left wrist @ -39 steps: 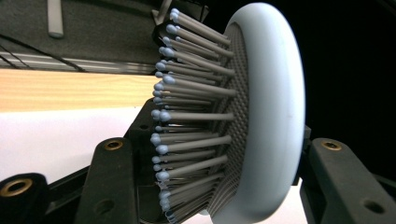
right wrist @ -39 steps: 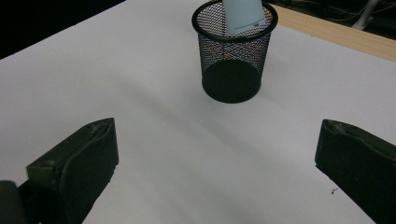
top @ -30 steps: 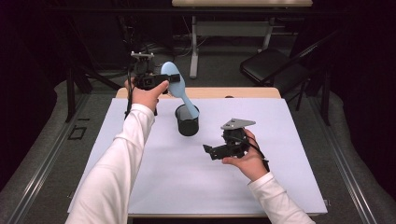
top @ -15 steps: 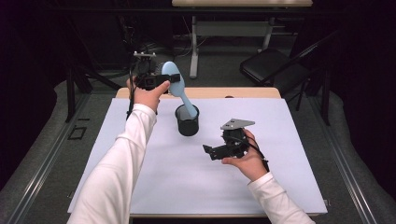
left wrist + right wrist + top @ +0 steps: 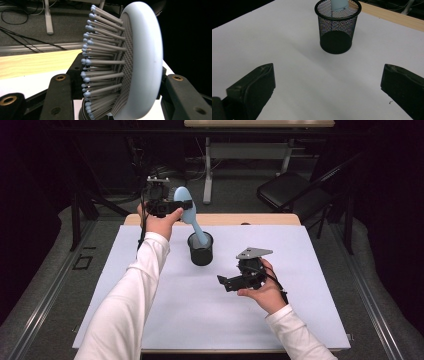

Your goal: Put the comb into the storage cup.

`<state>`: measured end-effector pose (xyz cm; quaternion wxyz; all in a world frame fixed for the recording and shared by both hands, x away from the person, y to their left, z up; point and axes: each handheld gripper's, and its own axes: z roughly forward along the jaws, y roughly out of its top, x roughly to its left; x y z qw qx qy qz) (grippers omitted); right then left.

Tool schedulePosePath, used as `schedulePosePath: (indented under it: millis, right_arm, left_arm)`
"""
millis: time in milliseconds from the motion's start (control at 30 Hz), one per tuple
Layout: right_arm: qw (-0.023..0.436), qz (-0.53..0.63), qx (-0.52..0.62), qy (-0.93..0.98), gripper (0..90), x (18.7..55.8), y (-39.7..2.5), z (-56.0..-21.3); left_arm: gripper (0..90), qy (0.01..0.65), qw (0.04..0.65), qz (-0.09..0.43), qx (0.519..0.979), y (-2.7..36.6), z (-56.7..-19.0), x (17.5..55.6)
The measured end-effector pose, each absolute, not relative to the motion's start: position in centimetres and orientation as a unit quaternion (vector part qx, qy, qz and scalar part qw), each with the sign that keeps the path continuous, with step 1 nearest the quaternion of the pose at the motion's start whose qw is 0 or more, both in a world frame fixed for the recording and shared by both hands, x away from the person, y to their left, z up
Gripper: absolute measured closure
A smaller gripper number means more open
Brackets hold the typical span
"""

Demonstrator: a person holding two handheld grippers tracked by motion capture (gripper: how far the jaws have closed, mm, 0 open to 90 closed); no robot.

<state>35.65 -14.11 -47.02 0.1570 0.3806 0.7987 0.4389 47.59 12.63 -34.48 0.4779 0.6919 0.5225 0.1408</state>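
The left tongs (image 5: 181, 206) clamp the blue hairbrush's (image 5: 184, 202) head, handle in the mesh cup (image 5: 201, 250). Best released gently; right tongs (image 5: 226, 282), at five o'clock, gape empty.

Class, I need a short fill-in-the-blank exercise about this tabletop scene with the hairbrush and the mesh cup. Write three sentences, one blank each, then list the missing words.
1. The left gripper is shut on the head of the pale blue plastic ______.
2. The brush's handle goes down into the black wire-mesh ______, which stands on the white table.
3. The right gripper hovers over the table with its jaws ______ and nothing between them.

Missing words: hairbrush; cup; open
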Motion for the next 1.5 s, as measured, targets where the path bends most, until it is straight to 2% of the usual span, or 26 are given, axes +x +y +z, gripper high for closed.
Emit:
schedulePosePath:
  millis: [200,1500]
  right_arm:
    - [0.156,0.438,0.38,0.8,0.0,35.6,-14.1,-47.0]
    - [0.154,0.437,0.381,0.8,0.0,35.7,-14.1,-47.2]
  left_arm:
    - [47.6,0.519,0.461,0.159,0.702,12.1,-34.7,47.7]
    - [47.3,0.517,0.425,0.16,0.725,10.2,-37.9,48.6]
